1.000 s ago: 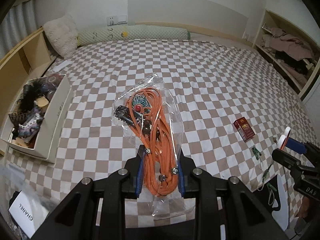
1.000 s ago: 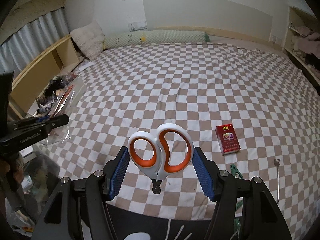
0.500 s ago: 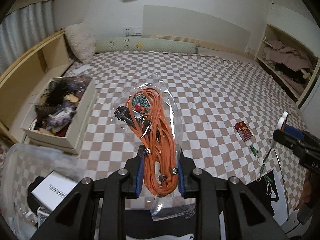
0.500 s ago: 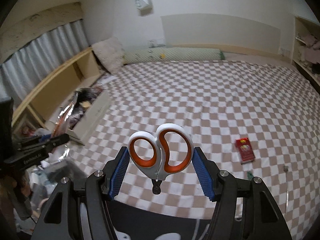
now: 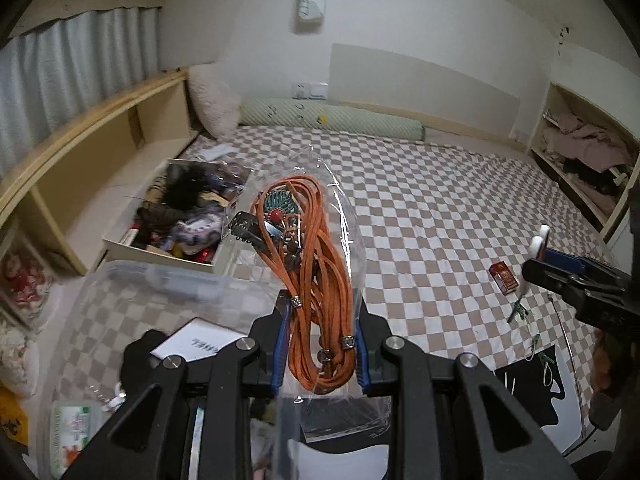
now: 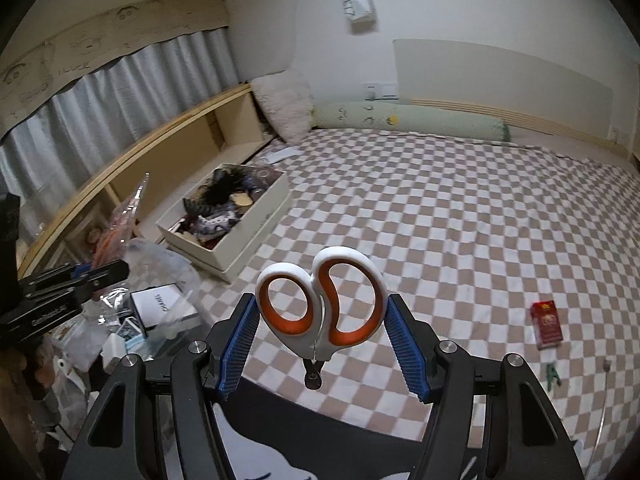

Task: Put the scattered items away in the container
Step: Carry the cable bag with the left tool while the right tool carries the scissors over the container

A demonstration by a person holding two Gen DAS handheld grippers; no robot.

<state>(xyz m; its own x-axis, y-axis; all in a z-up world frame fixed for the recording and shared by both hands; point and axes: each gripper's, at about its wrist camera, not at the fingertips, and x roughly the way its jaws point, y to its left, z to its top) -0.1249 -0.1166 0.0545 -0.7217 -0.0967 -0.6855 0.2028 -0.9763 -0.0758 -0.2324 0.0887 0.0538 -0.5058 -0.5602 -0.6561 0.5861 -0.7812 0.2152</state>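
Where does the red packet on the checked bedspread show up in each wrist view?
Left wrist: red packet at right, just left of the right gripper.
Right wrist: red packet at lower right, past the scissors.
Shared landmark: white box of clutter.

Both views have swung left; the clear bin [image 5: 168,280] now lies below the bagged orange cord [image 5: 316,280].

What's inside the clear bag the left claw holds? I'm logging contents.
Inside the clear bag: coiled orange cord, a turquoise-and-red pendant, and a dark clip. Its lowest part sits hidden between the left claw pads.
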